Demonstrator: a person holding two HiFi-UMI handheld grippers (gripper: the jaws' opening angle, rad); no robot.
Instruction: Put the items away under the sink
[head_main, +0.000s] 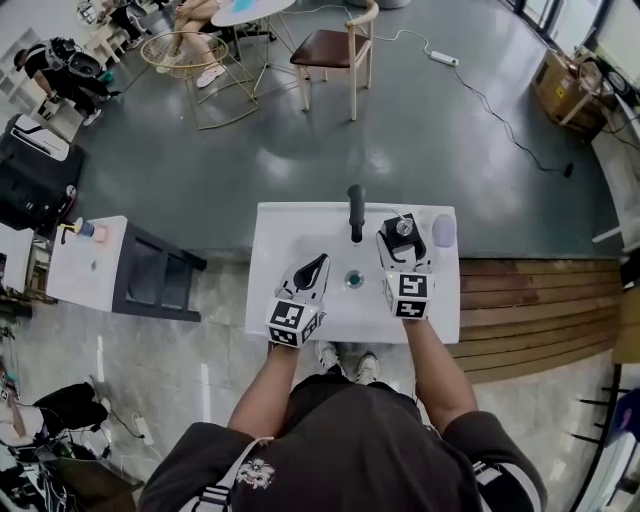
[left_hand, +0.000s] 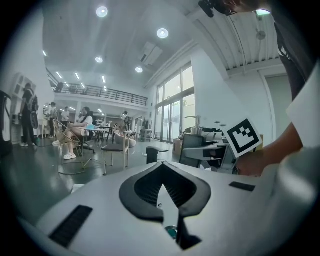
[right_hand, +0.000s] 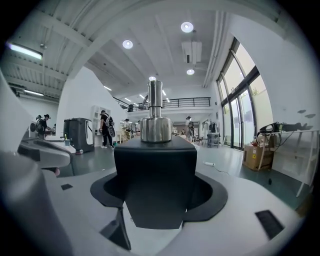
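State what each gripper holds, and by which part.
Right gripper grips the black bottle by its body, below the silver cap; left gripper holds nothing.

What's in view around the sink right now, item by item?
sink: one, white, directly in front of the person
faucet: one, black, back centre of the sink
drain: one, metallic, middle of the basin
bottle: one, black with silver top, between the right gripper's jaws
small container: one, lilac, the sink's back right corner
chair: one, wood with brown seat, far floor
cardboard box: one, brown, far right
left gripper: white, jaws together, empty
right gripper: white, closed on the bottle
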